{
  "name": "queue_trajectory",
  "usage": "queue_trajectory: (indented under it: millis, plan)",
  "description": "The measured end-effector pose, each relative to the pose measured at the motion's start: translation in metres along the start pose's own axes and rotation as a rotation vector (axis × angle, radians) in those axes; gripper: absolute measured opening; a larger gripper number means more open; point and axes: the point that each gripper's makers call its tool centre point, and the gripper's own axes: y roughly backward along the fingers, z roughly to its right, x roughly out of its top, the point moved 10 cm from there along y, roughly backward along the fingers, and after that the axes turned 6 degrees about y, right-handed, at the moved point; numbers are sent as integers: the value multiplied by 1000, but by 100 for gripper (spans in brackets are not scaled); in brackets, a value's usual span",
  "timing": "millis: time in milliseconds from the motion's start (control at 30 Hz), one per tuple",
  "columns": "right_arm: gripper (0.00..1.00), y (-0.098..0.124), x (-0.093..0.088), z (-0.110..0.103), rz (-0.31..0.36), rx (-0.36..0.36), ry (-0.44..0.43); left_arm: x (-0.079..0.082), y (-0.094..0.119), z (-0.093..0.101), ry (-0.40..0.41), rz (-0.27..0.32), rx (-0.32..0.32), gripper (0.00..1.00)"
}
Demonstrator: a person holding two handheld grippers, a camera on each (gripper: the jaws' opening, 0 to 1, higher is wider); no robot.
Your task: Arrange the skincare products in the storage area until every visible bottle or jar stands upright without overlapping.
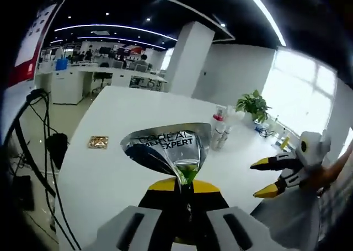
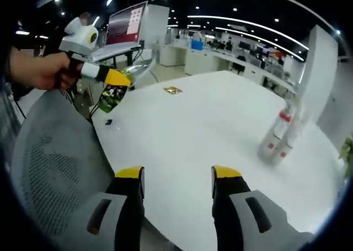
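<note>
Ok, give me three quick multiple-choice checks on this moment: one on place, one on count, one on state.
1. The small gold packet lies:
A on the white table
B on the floor
C on the grey chair

2. Bottles standing together on the table:
A one
B two
C five

3. The left tool is:
A open
B shut on the silver tube
C shut on a bottle

Answers: 1 A, it rests flat on the tabletop. 2 B, two bottles stand side by side. 3 B, the silver tube is pinched between its yellow tips; the right tool is open.
</note>
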Motion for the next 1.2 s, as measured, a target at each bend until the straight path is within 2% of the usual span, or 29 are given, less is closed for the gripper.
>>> queue_trajectory:
  millis: [67,167,233,367,533,567,633,700,800,900,1000,1167,1200]
  plan:
    - [46,-2,0,-2,-10,16,15,-6,1,12,-33,17,-25,5]
    - [46,-2,1,-2,-1,29,5,-15,1,25,-72,-3,-52,5]
    - [46,-2,1,-1,7,30,-9,-16,0,32,-144,-10,-74,6]
    - [46,-3,1,-3,3,37,-3,-19,1,44,-170,-20,-95,6]
    - [46,-5,-1,-4,-14,55,-3,-29,3,56,-281,-51,-96,6]
    - [46,-5,-1,-5,-15,57,2,-32,1,57,-279,-59,-96,6]
    - [46,-5,-1,-6,-18,62,6,-34,0,54,-332,-61,-66,6]
    - [46,-6,-1,-7,-24,68,7,-35,-4,51,-315,-74,-47,7]
    - [45,-7,-2,-6,-29,70,13,-33,-4,48,-307,-62,-21,7]
    - [45,-8,-5,-6,-50,76,-9,-40,-5,50,-376,-99,-8,7]
    - [45,-9,-4,-8,-50,82,4,-45,-7,53,-434,-118,-5,7]
    - [46,-7,-2,-10,-44,92,7,-41,-6,47,-425,-107,38,7]
    - [46,-6,2,-8,-26,90,6,-40,-6,46,-419,-101,43,7]
